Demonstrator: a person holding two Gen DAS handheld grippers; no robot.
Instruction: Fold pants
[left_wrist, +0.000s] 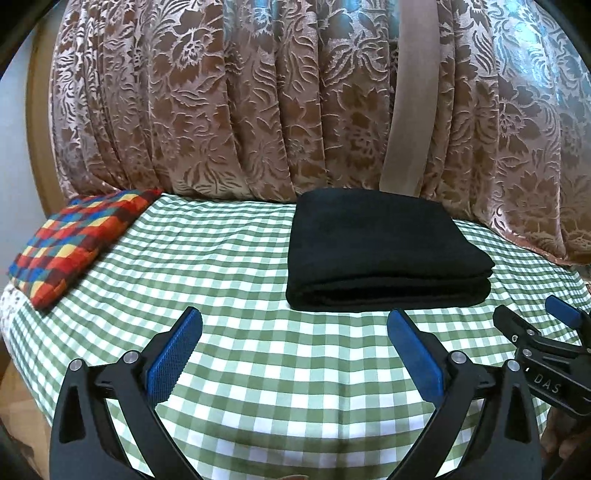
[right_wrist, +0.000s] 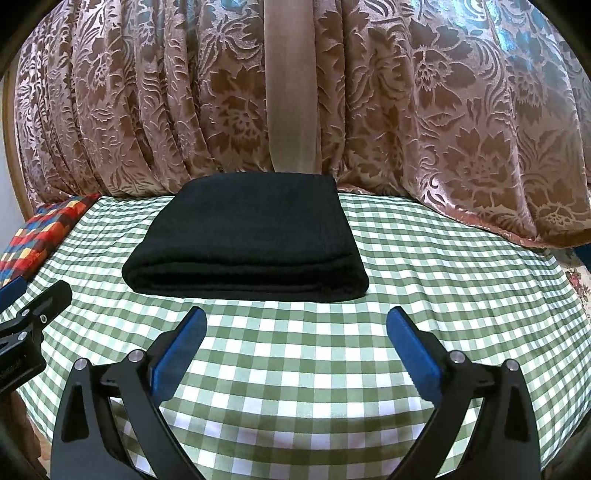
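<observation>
The black pants (left_wrist: 384, 251) lie folded in a flat, layered rectangle on the green checked cloth (left_wrist: 236, 266), towards the back by the curtain; they also show in the right wrist view (right_wrist: 247, 236). My left gripper (left_wrist: 294, 319) is open and empty, low over the cloth in front of the pants and a little to their left. My right gripper (right_wrist: 296, 319) is open and empty, in front of the pants and a little to their right. Each gripper shows at the edge of the other's view, the right one (left_wrist: 532, 317) and the left one (right_wrist: 33, 295).
A multicoloured checked cushion (left_wrist: 77, 243) lies at the back left of the cloth, also in the right wrist view (right_wrist: 40, 229). A brown floral curtain (left_wrist: 258, 103) hangs right behind the surface. The cloth falls off at the left and right edges.
</observation>
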